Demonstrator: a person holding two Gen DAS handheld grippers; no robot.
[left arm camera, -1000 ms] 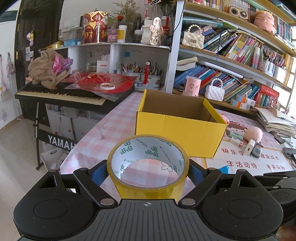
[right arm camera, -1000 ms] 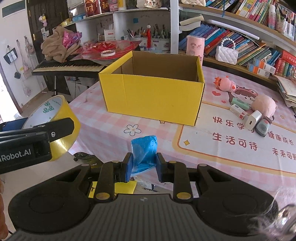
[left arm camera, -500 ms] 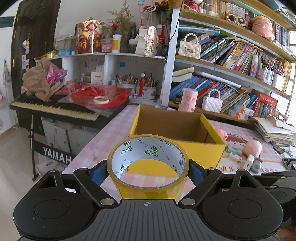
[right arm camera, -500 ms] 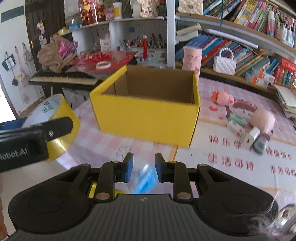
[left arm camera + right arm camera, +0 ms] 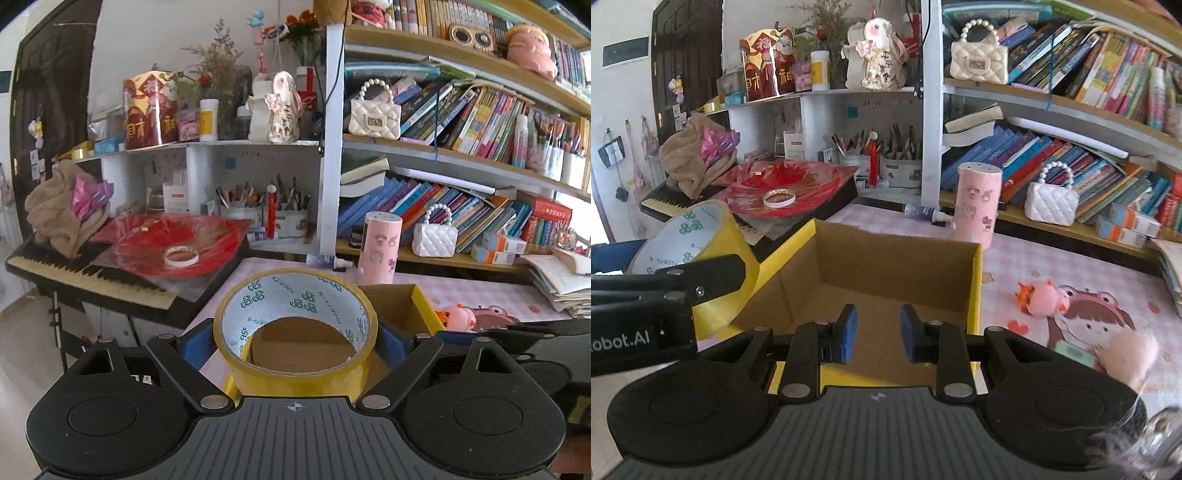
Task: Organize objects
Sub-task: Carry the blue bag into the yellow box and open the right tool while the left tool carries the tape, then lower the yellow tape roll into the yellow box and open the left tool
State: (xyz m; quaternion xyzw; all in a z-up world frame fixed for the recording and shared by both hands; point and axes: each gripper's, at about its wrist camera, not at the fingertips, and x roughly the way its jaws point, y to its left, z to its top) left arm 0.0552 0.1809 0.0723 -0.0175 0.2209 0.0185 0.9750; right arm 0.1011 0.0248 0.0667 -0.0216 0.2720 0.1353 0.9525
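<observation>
Your yellow cardboard box [image 5: 886,280] now sits right under both tools. Your left hand-held gripper [image 5: 295,347] has carried the yellow tape roll [image 5: 295,332] to its rim, clamped. Your right hand-held gripper [image 5: 875,332] gapes empty; the blue bag has dropped from view.

The right gripper [image 5: 875,334] hangs over the open yellow box [image 5: 975,284], pads apart, nothing between them. At left, the left gripper [image 5: 683,284] clamps a tape roll [image 5: 698,236].
</observation>
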